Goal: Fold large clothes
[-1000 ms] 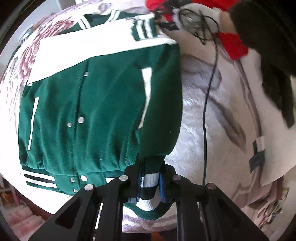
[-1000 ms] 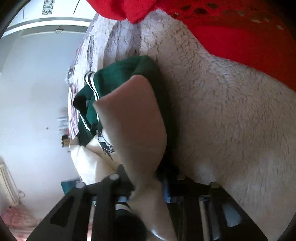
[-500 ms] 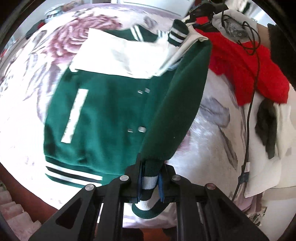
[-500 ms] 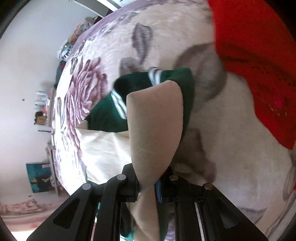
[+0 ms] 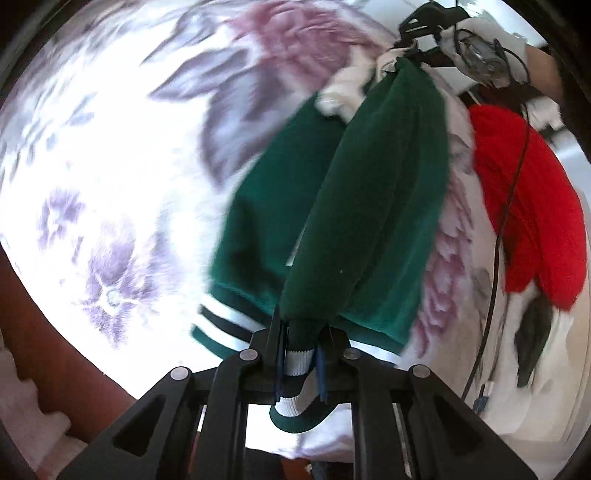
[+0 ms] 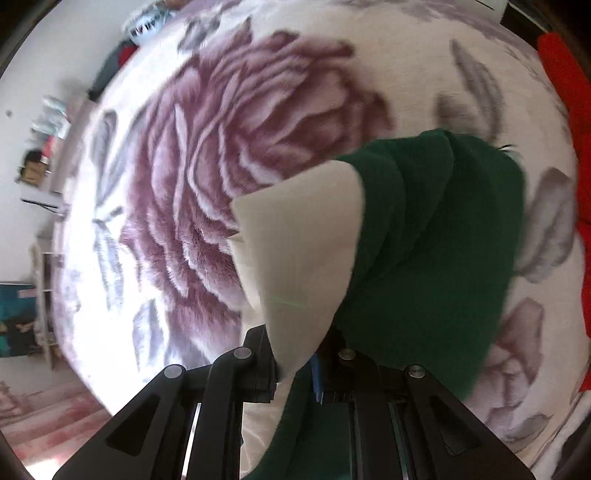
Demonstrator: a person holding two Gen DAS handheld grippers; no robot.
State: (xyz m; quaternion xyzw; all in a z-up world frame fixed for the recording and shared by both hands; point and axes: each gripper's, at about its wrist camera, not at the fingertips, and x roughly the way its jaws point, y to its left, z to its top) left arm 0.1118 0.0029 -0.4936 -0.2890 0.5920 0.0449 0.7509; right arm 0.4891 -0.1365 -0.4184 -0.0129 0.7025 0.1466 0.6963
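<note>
A dark green varsity jacket (image 5: 373, 206) with cream sleeves and striped green-and-white ribbing hangs folded lengthwise over the flowered bed blanket (image 5: 110, 155). My left gripper (image 5: 300, 360) is shut on its striped hem ribbing, and the green cloth stretches away from it toward the far end. There the other gripper (image 5: 419, 29) shows at the top of the left wrist view, pinching the jacket's upper end. In the right wrist view my right gripper (image 6: 293, 363) is shut on the jacket (image 6: 436, 251), with a cream sleeve (image 6: 303, 258) draped over its fingers.
A red knitted garment (image 5: 532, 221) lies on the blanket to the right, with a black cable (image 5: 498, 236) running across it and a dark piece of cloth (image 5: 533, 339) below. The blanket (image 6: 229, 155) fills the bed; shelves and clutter (image 6: 40, 155) stand along the left wall.
Both grippers have swung the jacket's right half over leftward, so the spread-out jacket is now a narrow doubled strip hanging between them. The right gripper rose and the blanket came into view.
</note>
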